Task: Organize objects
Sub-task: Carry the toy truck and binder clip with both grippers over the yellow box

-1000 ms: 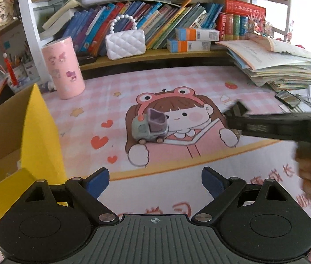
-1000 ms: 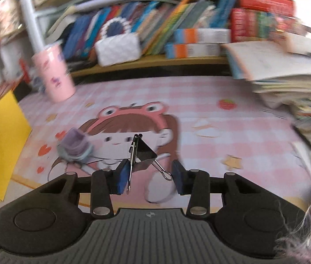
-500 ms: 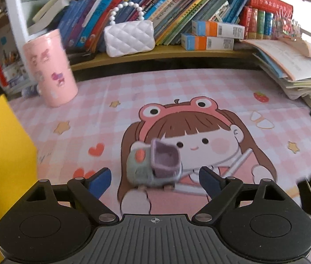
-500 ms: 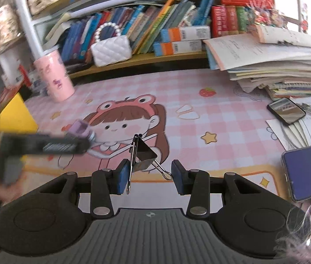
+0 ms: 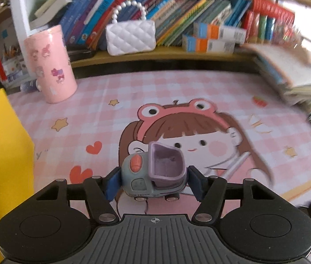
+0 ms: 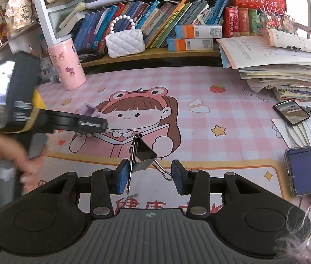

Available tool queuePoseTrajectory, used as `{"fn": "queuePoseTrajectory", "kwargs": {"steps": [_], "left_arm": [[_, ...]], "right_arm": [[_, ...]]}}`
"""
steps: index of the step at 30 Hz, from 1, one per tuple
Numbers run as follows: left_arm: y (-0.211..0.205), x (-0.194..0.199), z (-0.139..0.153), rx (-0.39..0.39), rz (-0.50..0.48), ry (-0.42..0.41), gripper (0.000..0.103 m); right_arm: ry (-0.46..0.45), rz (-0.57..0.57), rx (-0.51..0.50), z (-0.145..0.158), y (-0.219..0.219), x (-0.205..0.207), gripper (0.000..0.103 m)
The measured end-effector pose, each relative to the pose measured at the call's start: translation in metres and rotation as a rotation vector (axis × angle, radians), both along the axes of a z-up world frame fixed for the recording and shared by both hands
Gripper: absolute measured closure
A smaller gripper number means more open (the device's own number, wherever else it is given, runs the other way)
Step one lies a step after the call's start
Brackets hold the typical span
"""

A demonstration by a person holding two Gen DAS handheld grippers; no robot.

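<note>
A small grey-blue toy truck [image 5: 153,176] with a purple bucket stands on the pink cartoon mat [image 5: 177,92]. My left gripper [image 5: 154,182] has the truck between its blue pads. Its jaws are closing, and both pads lie against the truck's ends. In the right wrist view the left gripper [image 6: 80,123] shows from the side at left, with the purple bucket [image 6: 88,110] peeking above it. My right gripper [image 6: 149,176] hangs above the mat's front edge, shut on a black binder clip [image 6: 144,151] by its wire handles.
A yellow box [image 5: 1,154] stands at the left, a pink cup [image 5: 49,63] behind it. A white quilted purse [image 6: 124,44] sits on the bookshelf. Stacked books and papers [image 6: 287,74] and two phones [image 6: 291,112] [image 6: 307,167] crowd the right side. A person's hand [image 6: 3,154] holds the left gripper.
My left gripper has moved forward to the toy truck and its jaws have narrowed around it. The right gripper still holds the binder clip and has shifted slightly.
</note>
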State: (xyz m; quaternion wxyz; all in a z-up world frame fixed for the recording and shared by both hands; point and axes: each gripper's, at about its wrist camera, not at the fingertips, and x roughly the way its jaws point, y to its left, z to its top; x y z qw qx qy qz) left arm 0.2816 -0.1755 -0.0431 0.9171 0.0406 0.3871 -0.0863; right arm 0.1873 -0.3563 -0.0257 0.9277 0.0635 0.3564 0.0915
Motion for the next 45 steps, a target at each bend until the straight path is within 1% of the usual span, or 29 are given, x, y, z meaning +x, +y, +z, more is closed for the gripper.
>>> {"fn": "queuePoseTrajectory", "kwargs": {"steps": [5, 9, 13, 16, 21, 25, 32, 36, 45], "left_arm": [[0.021, -0.042, 0.027, -0.104, -0.013, -0.015, 0.04], [0.037, -0.078, 0.039, -0.137, -0.029, -0.028, 0.04], [0.056, -0.108, 0.044, -0.14, -0.029, -0.034, 0.04], [0.071, -0.124, 0.044, -0.133, -0.024, -0.03, 0.04], [0.102, -0.146, 0.048, -0.134, 0.013, -0.046, 0.04], [0.13, -0.166, 0.048, -0.137, 0.054, -0.043, 0.04], [0.186, -0.205, 0.045, -0.152, 0.167, -0.038, 0.04], [0.211, -0.225, 0.047, -0.157, 0.215, -0.044, 0.04], [0.247, -0.256, 0.051, -0.163, 0.27, -0.077, 0.04]], "right_arm": [[-0.002, 0.005, -0.008, 0.001, 0.009, -0.003, 0.064], [-0.007, 0.023, -0.028, 0.004, 0.024, -0.011, 0.064], [-0.012, 0.039, -0.045, 0.008, 0.042, -0.019, 0.064], [-0.01, 0.048, -0.05, 0.01, 0.056, -0.026, 0.064], [-0.011, 0.083, -0.055, 0.015, 0.085, -0.039, 0.064], [-0.013, 0.133, -0.063, 0.017, 0.115, -0.05, 0.064], [-0.002, 0.237, -0.08, 0.018, 0.172, -0.077, 0.064], [-0.005, 0.276, -0.082, 0.019, 0.198, -0.091, 0.064], [-0.031, 0.331, -0.088, 0.026, 0.24, -0.118, 0.064]]}}
